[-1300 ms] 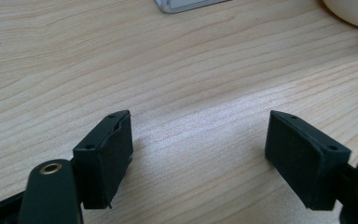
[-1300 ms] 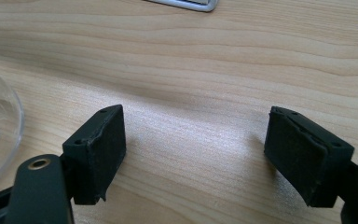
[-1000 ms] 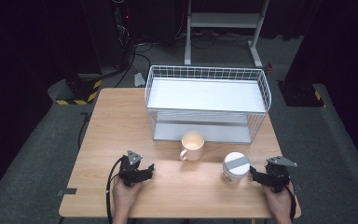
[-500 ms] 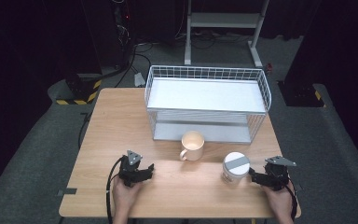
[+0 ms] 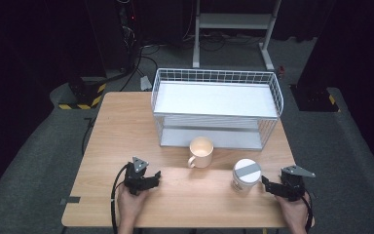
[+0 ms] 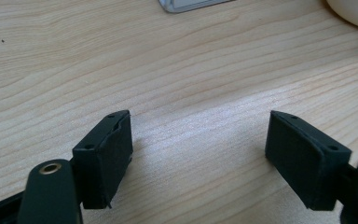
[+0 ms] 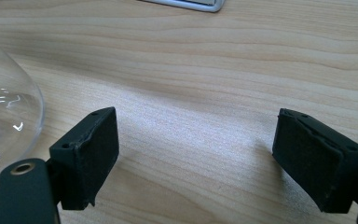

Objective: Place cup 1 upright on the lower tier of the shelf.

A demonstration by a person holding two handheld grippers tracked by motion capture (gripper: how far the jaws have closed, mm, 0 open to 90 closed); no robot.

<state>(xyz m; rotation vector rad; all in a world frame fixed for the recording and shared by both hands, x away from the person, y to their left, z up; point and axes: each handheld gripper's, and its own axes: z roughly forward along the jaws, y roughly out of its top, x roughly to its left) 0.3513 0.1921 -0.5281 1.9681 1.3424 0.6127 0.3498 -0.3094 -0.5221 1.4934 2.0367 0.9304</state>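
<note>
Right claw (image 5: pixel 264 184) rests on the worktop (image 5: pixel 102 146) with its jaws spread, having just been opening, nothing between them; the glass jar (image 5: pixel 246 176) with the grey-banded white lid stands just beside its tips, at the left edge of the right gripper view (image 7: pixel 4 130). Left claw (image 5: pixel 155 176) also lies spread and holds nothing, well apart from the cream mug (image 5: pixel 200 152), which stands before the white wire basket (image 5: pixel 214 78).
</note>
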